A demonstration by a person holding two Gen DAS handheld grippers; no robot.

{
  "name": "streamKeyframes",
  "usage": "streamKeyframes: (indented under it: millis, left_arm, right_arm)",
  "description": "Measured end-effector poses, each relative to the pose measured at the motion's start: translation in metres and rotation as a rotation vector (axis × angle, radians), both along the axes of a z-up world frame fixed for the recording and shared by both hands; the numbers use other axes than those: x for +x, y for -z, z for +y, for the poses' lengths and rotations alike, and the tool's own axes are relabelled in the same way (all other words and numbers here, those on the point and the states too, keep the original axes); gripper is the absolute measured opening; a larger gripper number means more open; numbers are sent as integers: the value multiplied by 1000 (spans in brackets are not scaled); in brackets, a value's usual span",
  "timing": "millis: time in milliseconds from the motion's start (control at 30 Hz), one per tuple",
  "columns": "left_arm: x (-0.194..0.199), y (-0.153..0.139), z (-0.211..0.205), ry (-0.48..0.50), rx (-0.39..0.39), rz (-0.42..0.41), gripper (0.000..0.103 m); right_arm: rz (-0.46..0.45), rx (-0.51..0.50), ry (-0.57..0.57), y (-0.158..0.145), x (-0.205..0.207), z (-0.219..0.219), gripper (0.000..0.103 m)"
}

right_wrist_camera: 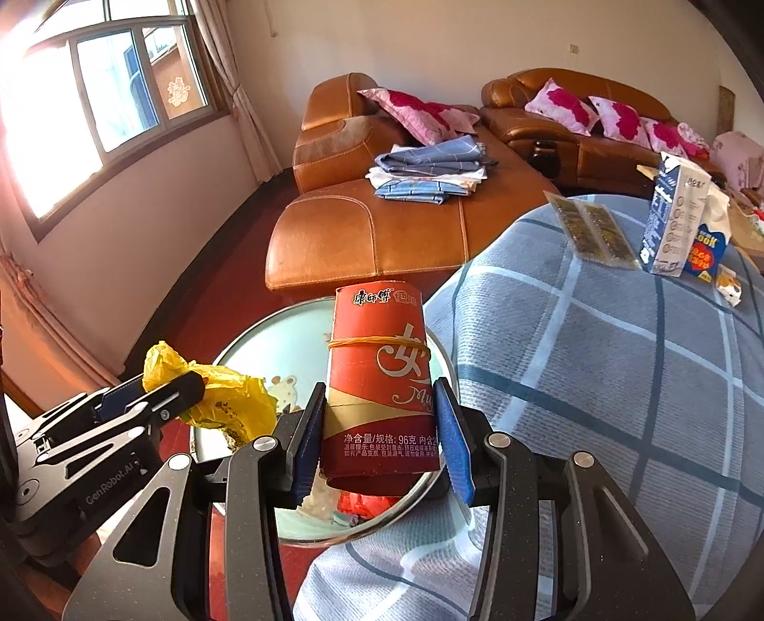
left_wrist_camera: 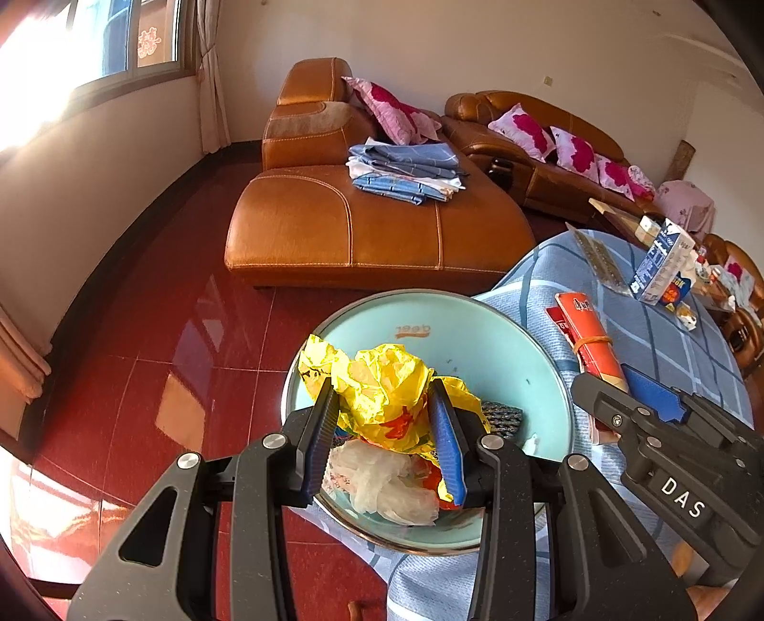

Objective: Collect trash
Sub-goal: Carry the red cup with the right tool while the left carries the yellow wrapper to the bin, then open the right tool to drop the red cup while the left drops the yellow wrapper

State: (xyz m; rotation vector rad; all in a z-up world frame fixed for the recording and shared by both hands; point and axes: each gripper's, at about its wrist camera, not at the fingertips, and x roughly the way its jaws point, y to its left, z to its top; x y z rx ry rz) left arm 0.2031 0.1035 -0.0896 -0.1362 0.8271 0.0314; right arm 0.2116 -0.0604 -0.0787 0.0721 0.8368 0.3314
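left claw grips crinkled yellow bag | right claw clamps flattened red carton

bin sits at table edge, left of it; wrapper over bin, packet right of wrapper; carton at table's far side; sofa behind

Room: cream walls, glossy dark red tile floor with window glare. Window at left, strongly overexposed; pale curtain beside it. Tan leather chaise sofa mid-room, folded blue checked linens on its seat. Second leather sofa along far wall, carrying pink floral pillows. Tabletop at right under blue plaid cloth.
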Motion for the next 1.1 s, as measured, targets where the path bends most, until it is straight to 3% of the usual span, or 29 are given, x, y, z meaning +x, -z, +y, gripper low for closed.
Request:
streamKeyframes:
  millis: [900,1100]
  left_arm:
    - [36,23,-3,2,-7,79,38]
    - [38,24,-5,-4,-4,85,38]
  right_arm:
    - [129,15,-83,30,50,16,45]
    - [142,37,-81,34,55,13,51]
